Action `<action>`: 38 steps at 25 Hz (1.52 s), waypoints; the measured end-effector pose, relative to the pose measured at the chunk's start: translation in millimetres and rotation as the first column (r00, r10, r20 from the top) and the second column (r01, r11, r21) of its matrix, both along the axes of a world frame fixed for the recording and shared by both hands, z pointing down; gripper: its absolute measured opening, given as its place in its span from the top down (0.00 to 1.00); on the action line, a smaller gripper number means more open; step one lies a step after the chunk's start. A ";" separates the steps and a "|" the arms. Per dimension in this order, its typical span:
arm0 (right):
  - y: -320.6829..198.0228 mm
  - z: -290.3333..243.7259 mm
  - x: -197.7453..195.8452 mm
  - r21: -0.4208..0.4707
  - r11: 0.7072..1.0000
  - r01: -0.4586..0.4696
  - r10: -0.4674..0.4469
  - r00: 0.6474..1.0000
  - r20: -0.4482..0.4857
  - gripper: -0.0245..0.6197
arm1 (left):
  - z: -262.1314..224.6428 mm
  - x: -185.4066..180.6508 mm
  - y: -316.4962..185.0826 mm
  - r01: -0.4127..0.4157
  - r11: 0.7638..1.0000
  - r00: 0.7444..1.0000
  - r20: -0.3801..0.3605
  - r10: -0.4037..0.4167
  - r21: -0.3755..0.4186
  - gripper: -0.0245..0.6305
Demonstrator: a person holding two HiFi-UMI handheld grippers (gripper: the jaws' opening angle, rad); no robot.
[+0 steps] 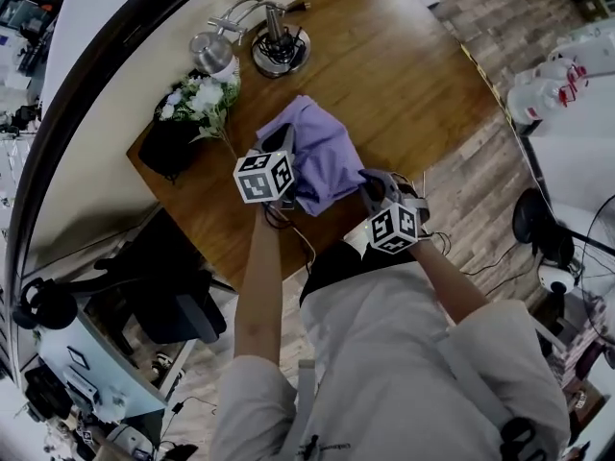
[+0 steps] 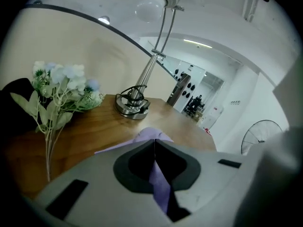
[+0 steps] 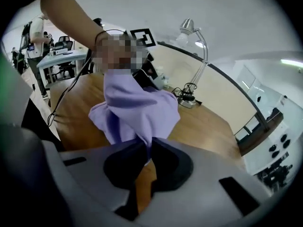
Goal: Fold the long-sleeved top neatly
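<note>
Left gripper point(image 2: 154, 150): fingers closed, a strip of the purple long-sleeved top point(image 2: 152, 135) pinched between them and running down through the gap. Past the fingertips only a small peak of fabric shows.

Right gripper point(image 3: 149, 150): fingers closed too, clamped on a gathered edge of the same top. From there the cloth rises in a bunched fold towards the left gripper (its marker cube shows just behind the fabric in the right gripper view). That stretch hangs clear of the wood.

Head view: the top point(image 1: 322, 157) is a crumpled bundle between the two grippers, left gripper point(image 1: 281, 152) at its left edge, right gripper point(image 1: 370, 192) at its lower right corner. It sits over the near part of the wooden surface point(image 1: 404, 75), close to the person's edge. Not flat, no neat fold visible. Cannot tell whether its far side rests on the wood.

Other items on the surface, all apart from the top:
- desk lamp point(image 1: 280, 51) with a round metal base at the far edge, cable coiled on the base
- white artificial flowers point(image 1: 197, 99) at the far left, between the lamp and the left gripper

Both forearms reach in from below the frame.
</note>
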State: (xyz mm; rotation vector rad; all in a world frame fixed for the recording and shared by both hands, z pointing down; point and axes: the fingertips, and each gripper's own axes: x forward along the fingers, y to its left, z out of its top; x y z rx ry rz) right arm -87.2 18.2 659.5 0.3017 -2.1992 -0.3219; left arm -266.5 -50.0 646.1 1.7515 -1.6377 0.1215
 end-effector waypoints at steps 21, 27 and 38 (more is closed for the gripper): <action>-89.7 -69.5 -11.2 -0.511 0.857 -0.071 0.355 0.801 0.483 0.95 | -91.5 67.1 18.2 0.219 0.965 0.975 0.011 -0.223 0.144 0.93; -98.9 -42.6 -133.4 -0.558 0.830 0.010 0.295 0.841 0.454 0.95 | -27.2 68.4 41.6 0.550 0.834 0.809 0.221 -0.545 0.046 0.93; -105.8 33.0 -151.0 -0.644 0.763 -0.058 0.234 0.953 0.191 0.95 | 30.9 36.9 82.7 0.671 0.742 0.733 0.143 -0.665 0.010 0.93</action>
